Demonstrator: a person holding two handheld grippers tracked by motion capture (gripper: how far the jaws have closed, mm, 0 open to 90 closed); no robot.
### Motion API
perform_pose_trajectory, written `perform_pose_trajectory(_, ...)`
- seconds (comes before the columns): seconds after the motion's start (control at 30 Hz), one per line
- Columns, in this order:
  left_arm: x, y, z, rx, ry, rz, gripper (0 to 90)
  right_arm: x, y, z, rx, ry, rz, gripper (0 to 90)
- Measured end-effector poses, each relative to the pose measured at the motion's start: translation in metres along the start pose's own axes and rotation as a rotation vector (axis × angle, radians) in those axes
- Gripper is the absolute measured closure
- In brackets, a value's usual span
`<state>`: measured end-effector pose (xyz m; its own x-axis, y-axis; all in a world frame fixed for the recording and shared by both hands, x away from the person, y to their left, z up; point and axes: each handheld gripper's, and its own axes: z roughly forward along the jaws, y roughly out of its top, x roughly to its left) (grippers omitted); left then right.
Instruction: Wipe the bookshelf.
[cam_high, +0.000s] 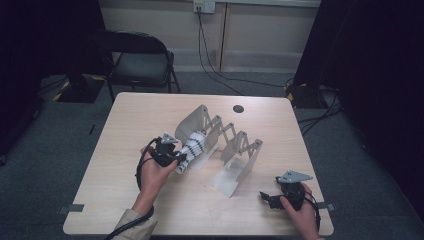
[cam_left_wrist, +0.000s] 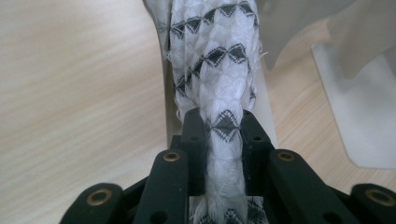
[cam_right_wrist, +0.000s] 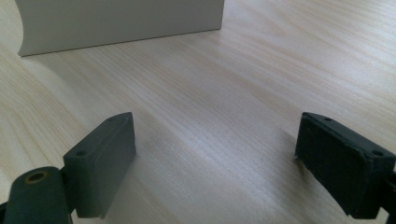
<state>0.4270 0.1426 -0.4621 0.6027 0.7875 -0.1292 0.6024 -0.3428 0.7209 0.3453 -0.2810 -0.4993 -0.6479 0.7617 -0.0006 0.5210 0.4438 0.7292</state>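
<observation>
A white rolled cloth (cam_high: 192, 146) with black zigzag bands lies slanted against the left end of a white expanding rack (cam_high: 235, 150) in the middle of the table. My left gripper (cam_high: 175, 159) is shut on the cloth's near end. In the left gripper view the cloth (cam_left_wrist: 217, 70) runs away from the black pads (cam_left_wrist: 194, 135), which squeeze it between them, and it rests along a white panel of the rack (cam_left_wrist: 261, 93). My right gripper (cam_high: 267, 198) stands open near the table's front right, low over the bare wood. Its pads (cam_right_wrist: 105, 163) are wide apart with nothing between them.
The rack's near panel (cam_right_wrist: 121, 21) stands just ahead of the right gripper. A dark round hole (cam_high: 238, 108) sits near the table's far edge. A black chair (cam_high: 140, 60) stands beyond the table at the left, and cables trail on the floor at the back.
</observation>
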Motion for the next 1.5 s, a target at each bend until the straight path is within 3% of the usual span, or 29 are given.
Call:
perform_pose_trajectory(0.13, 0.001, -0.008, 0.009, 0.025, -0.005, 0.001, 75.2, 0.0, 0.0, 0.0, 0.0, 0.0, 0.0, 11.5)
perform_pose_trajectory(0.33, 0.001, -0.013, 0.013, 0.015, -0.002, 0.004, 72.8, 0.0, 0.0, 0.0, 0.0, 0.0, 0.0, 11.5)
perform_pose_trajectory(0.53, -0.001, -0.018, 0.009, 0.007, 0.019, 0.039, 60.9, 0.0, 0.0, 0.0, 0.0, 0.001, 0.0, 11.5)
perform_pose_trajectory(0.63, -0.002, -0.018, 0.004, 0.0, 0.011, 0.039, 55.2, 0.0, 0.0, 0.0, 0.0, 0.001, 0.0, 11.5)
perform_pose_trajectory(0.83, -0.003, -0.026, -0.007, -0.015, 0.042, 0.06, 44.0, 0.0, 0.0, 0.0, 0.0, 0.001, -0.001, 11.5)
perform_pose_trajectory(0.93, -0.005, -0.035, -0.008, -0.012, 0.041, 0.051, 41.6, 0.0, 0.0, 0.0, -0.001, 0.001, -0.003, 11.5)
perform_pose_trajectory(1.13, -0.011, -0.045, -0.003, -0.006, 0.038, 0.092, 41.5, 0.0, 0.0, 0.0, -0.001, 0.001, -0.003, 11.5)
perform_pose_trajectory(1.23, -0.012, -0.043, -0.001, 0.002, 0.029, 0.1, 48.8, 0.0, 0.0, 0.0, -0.001, 0.001, -0.003, 11.5)
perform_pose_trajectory(1.37, -0.014, -0.039, -0.001, 0.03, -0.011, 0.111, 70.9, 0.0, 0.0, 0.0, -0.001, 0.001, -0.003, 11.5)
perform_pose_trajectory(1.5, -0.016, -0.034, -0.001, 0.041, -0.022, 0.085, 77.6, 0.0, 0.0, 0.0, -0.001, 0.001, -0.003, 11.5)
